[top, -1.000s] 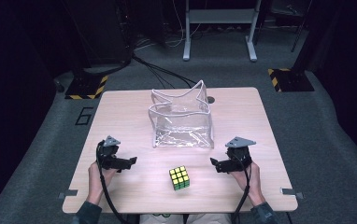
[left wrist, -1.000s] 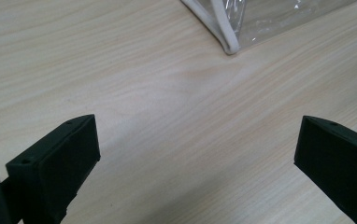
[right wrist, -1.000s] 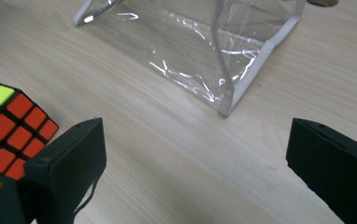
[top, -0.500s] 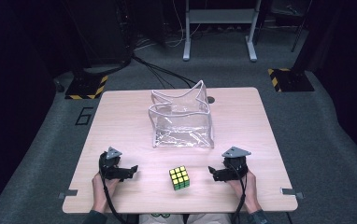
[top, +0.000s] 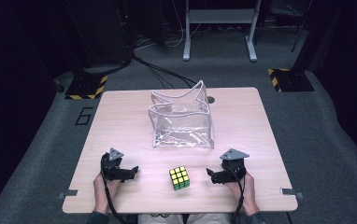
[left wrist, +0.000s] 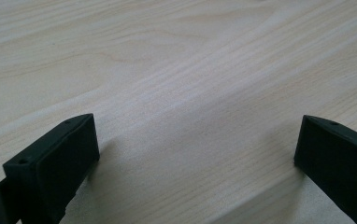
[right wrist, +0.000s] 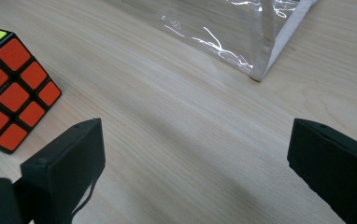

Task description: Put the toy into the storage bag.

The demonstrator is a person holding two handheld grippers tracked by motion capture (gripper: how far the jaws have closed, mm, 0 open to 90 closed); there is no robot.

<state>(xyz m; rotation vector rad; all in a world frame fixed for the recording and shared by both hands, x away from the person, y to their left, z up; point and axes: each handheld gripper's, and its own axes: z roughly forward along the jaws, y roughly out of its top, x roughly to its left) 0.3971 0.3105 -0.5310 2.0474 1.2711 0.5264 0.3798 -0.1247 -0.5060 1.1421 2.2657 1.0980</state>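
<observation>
near the table's (top: 120, 116) front edge, cube (top: 179, 178) yellow face up, left claw (top: 131, 171) spread, right claw (top: 211, 175) spread

The high view looks forward and down from above the person's side, far enough back to take in the whole wooden table (top: 120, 116) and the dark floor past it; the left gripper view sits low and close over bare tabletop (left wrist: 176, 84), looking out between its own wide-parted jaws; the right gripper view is as low and close, angled across the wood toward the cube (right wrist: 13, 86) at its left edge and the clear bag (right wrist: 232, 32) at its top; cube (top: 179, 178) and bag (top: 182, 126) also appear in the high view.
</observation>
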